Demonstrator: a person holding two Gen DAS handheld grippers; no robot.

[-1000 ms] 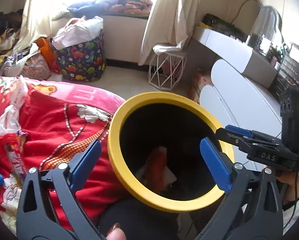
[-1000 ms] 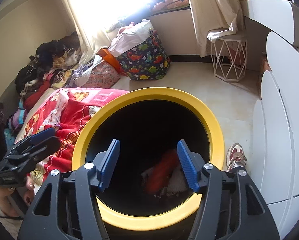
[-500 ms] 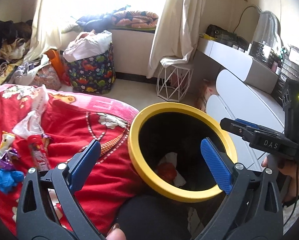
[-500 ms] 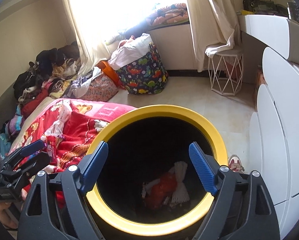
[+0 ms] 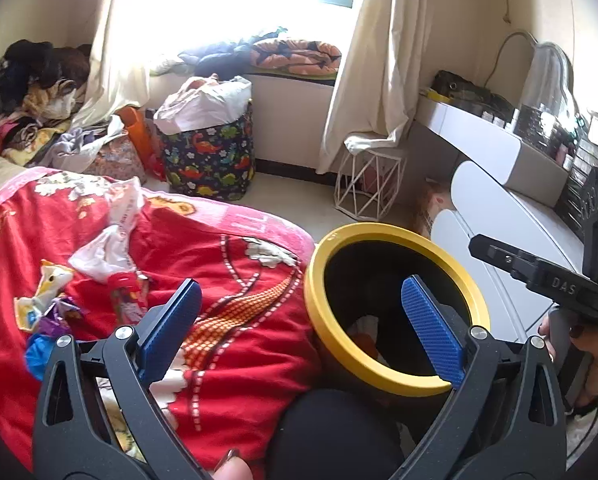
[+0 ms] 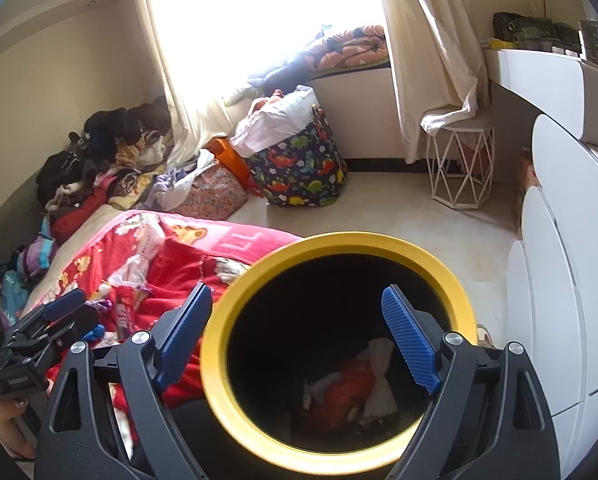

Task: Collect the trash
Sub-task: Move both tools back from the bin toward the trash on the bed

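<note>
A black bin with a yellow rim (image 5: pixel 395 232) stands beside a bed covered by a red blanket (image 5: pixel 227 320). In the bin lie an orange-red wrapper (image 6: pixel 351 384) and white tissue (image 6: pixel 381 360). My right gripper (image 6: pixel 298 289) hovers above the bin's mouth (image 6: pixel 355 240), its jaws opening with nothing between them. My left gripper (image 5: pixel 302 282) is open and empty, straddling the blanket's edge and the bin rim. On the blanket to the left lie a white plastic bag (image 5: pixel 115 236), a red wrapper (image 5: pixel 123 292), small colourful wrappers (image 5: pixel 51 300) and a blue scrap (image 5: pixel 39 350).
A dinosaur-print basket (image 5: pixel 211 160) and a white wire stool (image 5: pixel 369 184) stand on the floor by the window. White rounded drawers (image 5: pixel 499 216) line the right side. Clothes are piled (image 5: pixel 31 92) at the far left. A shoe (image 6: pixel 485 332) lies beside the bin.
Both grippers have risen and drawn back from the bin. The right jaws have spread much wider. The left view has swung left, showing more of the blanket and its wrappers.
</note>
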